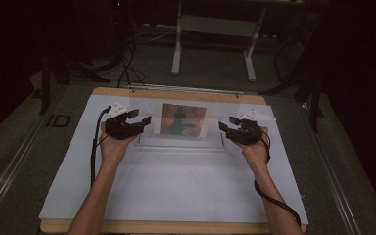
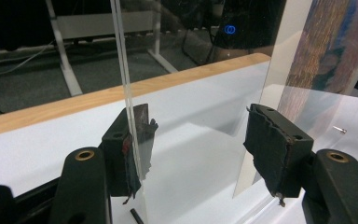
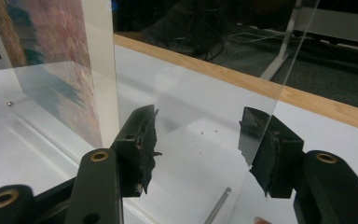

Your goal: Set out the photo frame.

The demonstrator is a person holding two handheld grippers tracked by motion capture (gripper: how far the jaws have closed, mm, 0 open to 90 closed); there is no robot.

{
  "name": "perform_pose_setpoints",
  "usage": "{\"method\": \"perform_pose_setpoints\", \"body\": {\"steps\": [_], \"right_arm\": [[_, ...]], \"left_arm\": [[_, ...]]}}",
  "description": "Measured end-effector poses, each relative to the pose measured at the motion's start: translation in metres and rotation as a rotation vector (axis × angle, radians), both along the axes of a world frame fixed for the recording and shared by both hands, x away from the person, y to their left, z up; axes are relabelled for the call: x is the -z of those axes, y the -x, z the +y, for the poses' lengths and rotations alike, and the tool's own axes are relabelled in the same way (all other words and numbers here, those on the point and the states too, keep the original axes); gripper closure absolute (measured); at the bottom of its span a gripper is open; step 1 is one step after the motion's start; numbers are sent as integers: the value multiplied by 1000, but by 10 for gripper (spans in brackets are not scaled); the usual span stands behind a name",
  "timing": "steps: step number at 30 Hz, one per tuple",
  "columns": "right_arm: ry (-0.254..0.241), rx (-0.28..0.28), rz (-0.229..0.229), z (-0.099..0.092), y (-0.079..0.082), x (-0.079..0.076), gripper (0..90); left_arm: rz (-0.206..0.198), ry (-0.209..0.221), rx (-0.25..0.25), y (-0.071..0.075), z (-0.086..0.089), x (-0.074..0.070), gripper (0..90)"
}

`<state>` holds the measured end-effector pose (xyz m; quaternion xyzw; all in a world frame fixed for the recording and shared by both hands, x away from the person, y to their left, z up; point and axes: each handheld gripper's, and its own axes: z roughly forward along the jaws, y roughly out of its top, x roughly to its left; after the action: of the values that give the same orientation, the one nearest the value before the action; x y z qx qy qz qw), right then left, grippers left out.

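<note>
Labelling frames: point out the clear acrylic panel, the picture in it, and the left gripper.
clear acrylic panel [image 2: 127,70]: left gripper view, its upright side edge.
picture [image 1: 183,119]: high view, middle of the coloured print.
left gripper [image 1: 142,118]: high view, midway between its fingertips.

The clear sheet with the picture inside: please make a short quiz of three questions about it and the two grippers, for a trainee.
1. True or false: the clear sheet stands upright on the white table.
2. Are the jaws of the left gripper and the right gripper open or shut? A) both open B) both shut C) left one shut, right one open
3. Fill in: the picture sits at the ___ of the sheet, between the grippers.

Key
1. True: it rises from its base.
2. A: a wide gap shows between each pair of jaws, with a sheet edge near one pad.
3. Middle.
</note>
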<state>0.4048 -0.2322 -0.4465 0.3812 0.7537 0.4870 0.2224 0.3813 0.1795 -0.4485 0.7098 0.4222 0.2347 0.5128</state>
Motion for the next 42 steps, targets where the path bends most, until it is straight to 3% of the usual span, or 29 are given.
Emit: {"method": "perform_pose_setpoints", "body": {"steps": [17, 30, 42], "right_arm": [[-21, -23, 24, -2, 19, 6, 465], [-24, -39, 26, -5, 30, 14, 476], [-24, -45, 24, -6, 30, 14, 482]], "left_arm": [[64, 15, -6, 20, 2, 9, 397], [45, 23, 6, 31, 2, 16, 394], [23, 55, 36, 29, 7, 21, 390]]}}
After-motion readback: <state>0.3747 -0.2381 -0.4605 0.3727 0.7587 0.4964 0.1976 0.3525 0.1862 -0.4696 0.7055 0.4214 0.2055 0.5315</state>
